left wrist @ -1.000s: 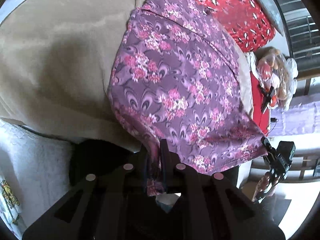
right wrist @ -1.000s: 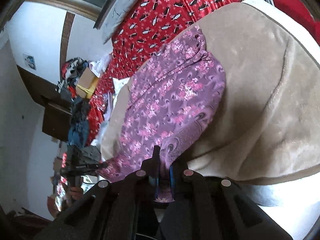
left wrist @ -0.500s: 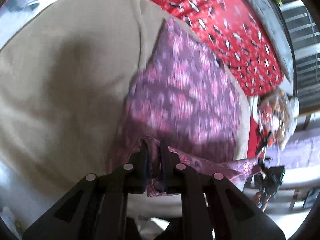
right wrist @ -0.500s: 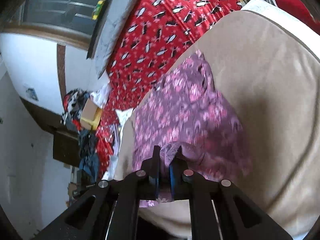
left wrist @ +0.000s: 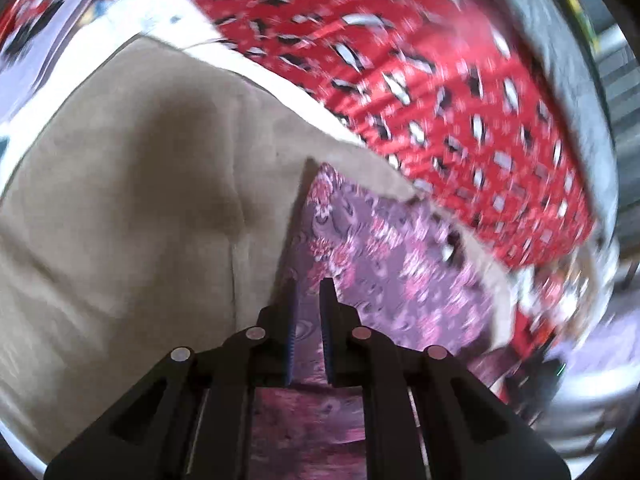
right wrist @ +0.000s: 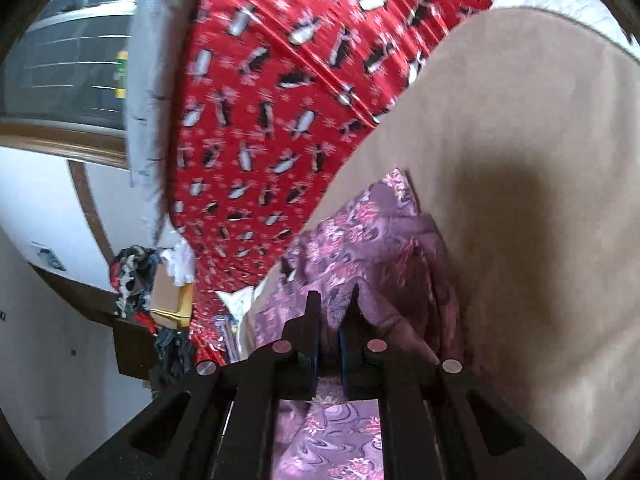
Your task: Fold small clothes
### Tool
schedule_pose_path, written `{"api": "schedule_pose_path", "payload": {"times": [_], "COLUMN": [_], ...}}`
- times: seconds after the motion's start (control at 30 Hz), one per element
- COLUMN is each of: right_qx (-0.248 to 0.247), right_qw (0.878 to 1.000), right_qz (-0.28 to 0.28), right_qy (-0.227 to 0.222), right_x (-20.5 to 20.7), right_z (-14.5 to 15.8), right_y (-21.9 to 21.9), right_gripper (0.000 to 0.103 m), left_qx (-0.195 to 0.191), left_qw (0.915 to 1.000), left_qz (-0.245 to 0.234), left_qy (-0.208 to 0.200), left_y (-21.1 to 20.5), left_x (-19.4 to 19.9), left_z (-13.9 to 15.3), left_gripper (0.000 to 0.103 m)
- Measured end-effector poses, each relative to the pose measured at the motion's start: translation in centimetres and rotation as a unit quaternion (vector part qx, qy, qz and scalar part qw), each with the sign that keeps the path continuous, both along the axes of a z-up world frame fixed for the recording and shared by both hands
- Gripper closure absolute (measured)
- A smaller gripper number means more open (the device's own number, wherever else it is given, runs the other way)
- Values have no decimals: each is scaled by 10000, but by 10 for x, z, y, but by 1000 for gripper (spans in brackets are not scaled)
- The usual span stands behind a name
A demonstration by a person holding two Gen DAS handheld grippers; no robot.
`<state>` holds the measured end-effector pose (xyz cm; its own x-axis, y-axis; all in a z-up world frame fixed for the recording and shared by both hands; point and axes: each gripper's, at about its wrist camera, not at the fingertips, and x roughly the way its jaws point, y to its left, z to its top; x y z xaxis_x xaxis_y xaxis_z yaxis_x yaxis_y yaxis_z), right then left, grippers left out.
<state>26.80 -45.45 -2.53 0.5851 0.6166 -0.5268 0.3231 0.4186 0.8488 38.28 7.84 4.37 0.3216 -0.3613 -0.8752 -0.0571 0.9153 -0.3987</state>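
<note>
1. Tan blanket (left wrist: 132, 184): we list it first as the broadest item, filling the left and centre of the left wrist view and the right half of the right wrist view. We judge it serves as the folding bed for the work.

2. Red penguin-print cover (right wrist: 280, 92): upper centre of the right view, upper right of the left view; backdrop only.

3. Purple floral garment (left wrist: 384, 248): lies on the tan blanket, centre to lower right in the left view, lower centre in the right view, with doubled layers there. We judge a fold is under way.

4. Left hand-held gripper (left wrist: 308, 284): bottom centre; fingers narrowly parted, cloth running between and beneath them. Whether they pinch it, we cannot tell.

5. Right hand-held gripper (right wrist: 330, 300): bottom centre; fingers pinching a raised ridge of the garment, which we take as the carried edge.
</note>
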Motion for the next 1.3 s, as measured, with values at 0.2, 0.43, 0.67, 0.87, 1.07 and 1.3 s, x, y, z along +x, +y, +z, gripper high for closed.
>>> {"api": "schedule_pose_path", "payload": {"times": [0.2,0.43,0.67,0.87,1.07,1.3], "right_qx": [-142,162,69,141,-134,-1179], "right_qw": [9991,9996,9980,9980,9994,9928], "right_qz": [193,-130,558,600,103,130], "right_qy": [346,186,297,141,-293,-163], "right_x": [-10,-63,-71,-26,-5,-31], "right_z": [-24,-18,-14,-15,12,13], "right_y": [-3,-26,-2,25,11,-11], "right_gripper": [91,77,76,76,76,68], "left_qx": [224,-201,-650,-196,-23,244], "left_qw": [9934,9906,9813,9867,9982,9894], "left_qz": [-1080,-1335,-1808,-1582,-566,-1430], "left_qy": [303,230,129,321,-189,44], "left_y": [-9,16,-13,-55,-23,-5], "left_x": [-35,-81,-110,-63,-11,-42], "left_z": [-35,-40,-44,-54,-12,-46], "left_gripper": [66,51,50,57,56,46]}}
